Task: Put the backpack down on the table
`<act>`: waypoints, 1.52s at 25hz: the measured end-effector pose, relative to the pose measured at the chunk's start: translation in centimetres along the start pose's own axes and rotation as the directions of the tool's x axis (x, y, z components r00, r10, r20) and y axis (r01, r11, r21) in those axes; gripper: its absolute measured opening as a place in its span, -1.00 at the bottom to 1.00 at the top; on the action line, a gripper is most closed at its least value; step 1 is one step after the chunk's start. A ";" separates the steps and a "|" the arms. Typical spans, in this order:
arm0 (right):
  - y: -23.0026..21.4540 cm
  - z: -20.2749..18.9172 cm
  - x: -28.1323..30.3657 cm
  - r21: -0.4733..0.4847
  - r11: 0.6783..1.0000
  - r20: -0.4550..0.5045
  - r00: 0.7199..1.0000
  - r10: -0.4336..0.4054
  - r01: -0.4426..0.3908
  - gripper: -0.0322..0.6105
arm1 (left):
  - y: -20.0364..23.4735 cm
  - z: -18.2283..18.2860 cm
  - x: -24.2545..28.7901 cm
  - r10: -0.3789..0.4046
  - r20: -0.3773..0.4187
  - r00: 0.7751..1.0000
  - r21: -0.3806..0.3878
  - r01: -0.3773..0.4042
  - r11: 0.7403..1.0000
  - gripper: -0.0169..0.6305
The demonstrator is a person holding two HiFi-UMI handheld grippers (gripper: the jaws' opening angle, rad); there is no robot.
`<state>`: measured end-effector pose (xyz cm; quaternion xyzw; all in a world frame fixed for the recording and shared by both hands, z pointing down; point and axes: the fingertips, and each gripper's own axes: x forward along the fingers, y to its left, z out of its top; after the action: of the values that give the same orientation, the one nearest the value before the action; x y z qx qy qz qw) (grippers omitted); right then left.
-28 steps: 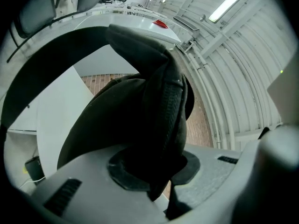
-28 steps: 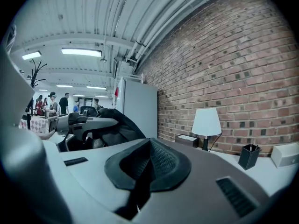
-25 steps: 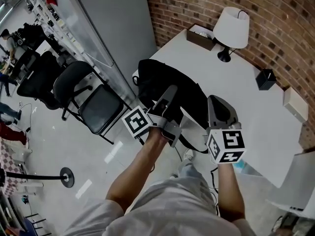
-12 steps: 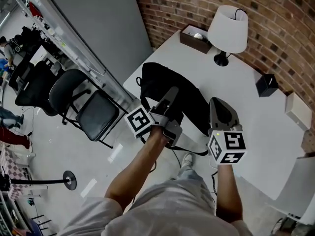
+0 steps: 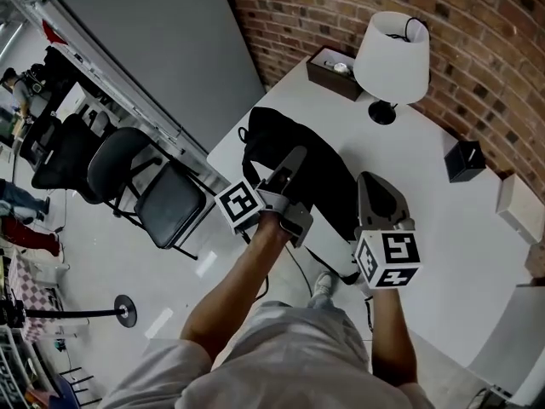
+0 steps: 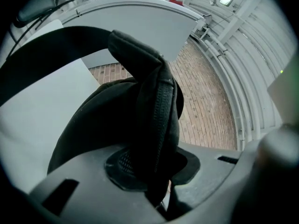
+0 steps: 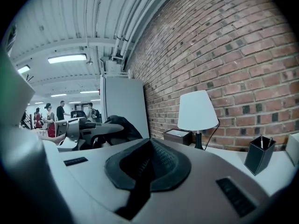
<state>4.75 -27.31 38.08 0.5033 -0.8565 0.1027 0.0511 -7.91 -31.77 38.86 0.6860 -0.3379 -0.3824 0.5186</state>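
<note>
The black backpack (image 5: 285, 147) hangs over the near left corner of the white table (image 5: 443, 228). My left gripper (image 5: 295, 157) is shut on a fold of its top fabric beside a zip (image 6: 159, 120), which fills the left gripper view. My right gripper (image 5: 369, 184) is to the right of the bag, over the table's front edge, jaws together on a thin black strap (image 7: 140, 190) that runs down from between the pads. In the right gripper view the backpack (image 7: 122, 126) and the left gripper (image 7: 88, 130) show at the left.
On the table by the brick wall stand a white lamp (image 5: 392, 54), a brown box (image 5: 328, 65), a black pen holder (image 5: 465, 160) and a white box (image 5: 518, 207). Black chairs (image 5: 162, 186) stand on the floor left of the table. People are in the far left background.
Both grippers have carried the backpack forward and slightly down, further over the table's corner. Both grips are unchanged.
</note>
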 end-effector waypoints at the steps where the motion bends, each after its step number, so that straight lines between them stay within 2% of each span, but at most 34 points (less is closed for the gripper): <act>1: 0.0 0.1 0.1 -0.003 1.000 -0.001 1.000 0.005 -0.005 -0.90 | 0.1 0.1 0.2 0.005 0.003 1.000 0.004 -0.005 1.000 -0.76; 11: -1.0 0.3 2.0 -0.008 1.000 -0.036 0.999 0.026 -0.026 -0.90 | 2.9 1.4 4.0 0.074 0.000 0.997 0.014 -0.074 0.997 -0.76; 15: -1.9 0.2 3.7 0.026 0.999 -0.053 0.998 0.020 -0.019 -0.90 | 4.8 2.3 5.8 0.113 -0.012 0.993 0.010 -0.113 0.994 -0.76; 22: -3.3 0.7 6.4 0.041 0.999 -0.072 0.997 -0.017 0.020 -0.90 | 7.5 3.5 9.0 0.135 -0.044 0.990 -0.026 -0.136 0.990 -0.74; 28: -3.0 0.8 9.1 0.026 1.000 -0.091 0.996 -0.016 0.018 -0.90 | 9.6 4.2 11.4 0.154 -0.074 0.985 -0.061 -0.158 0.985 -0.72; 38: -4.1 -0.6 12.1 0.038 0.998 -0.148 0.988 -0.050 0.056 -0.90 | 13.4 4.6 14.5 0.209 -0.109 0.972 -0.110 -0.221 0.969 -0.68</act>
<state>2.43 -39.42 41.52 0.5178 -0.8344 0.1562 0.1059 -5.89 -49.47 48.50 0.6302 -0.3608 -0.3102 0.6136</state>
